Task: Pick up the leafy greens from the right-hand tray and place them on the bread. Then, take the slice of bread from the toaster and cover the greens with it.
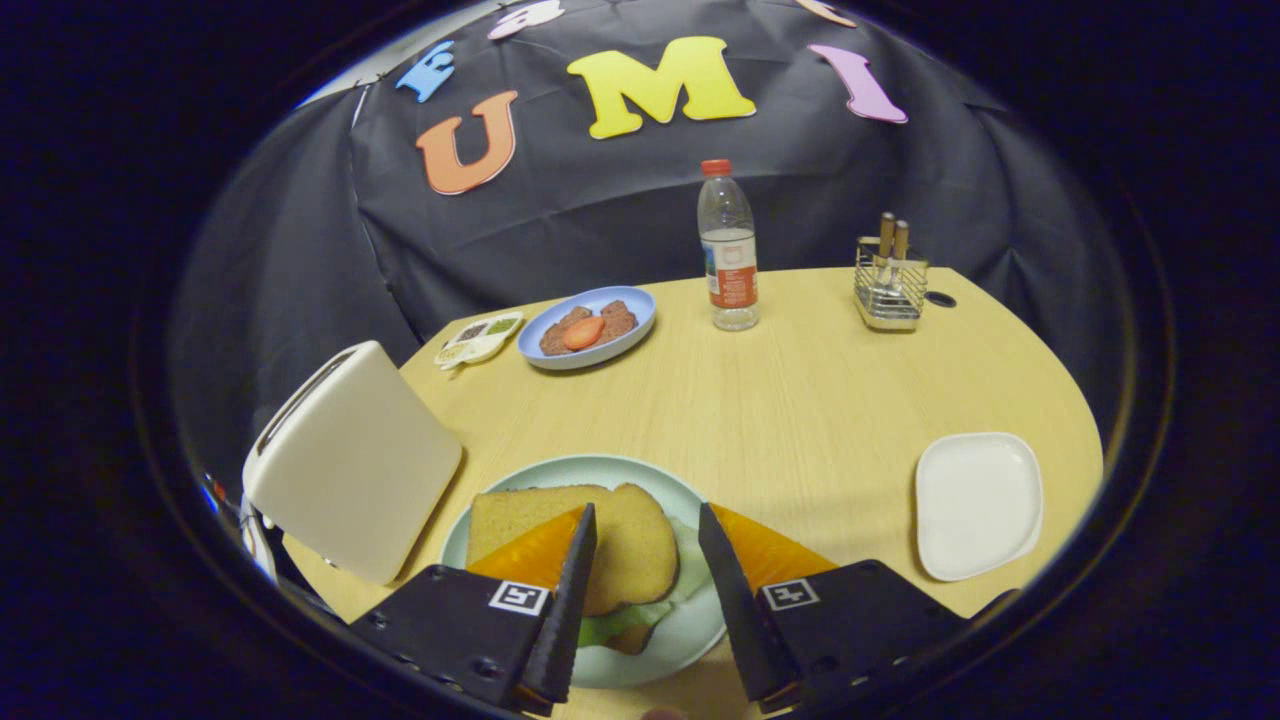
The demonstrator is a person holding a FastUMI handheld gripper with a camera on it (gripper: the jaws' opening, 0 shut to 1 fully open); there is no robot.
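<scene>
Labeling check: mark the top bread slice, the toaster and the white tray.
top bread slice (625,545), gripper view, on its bare crust face between the open tongs.
toaster (350,465), gripper view, on its broad side panel.
white tray (978,503), gripper view, on its bare middle.

Bread slice (610,545) atop greens (640,615)

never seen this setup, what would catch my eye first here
The sandwich between the open gripper fingers: a bread slice covering leafy greens on a pale green plate. A white toaster stands just beside that plate, and a water bottle stands far beyond.
</scene>
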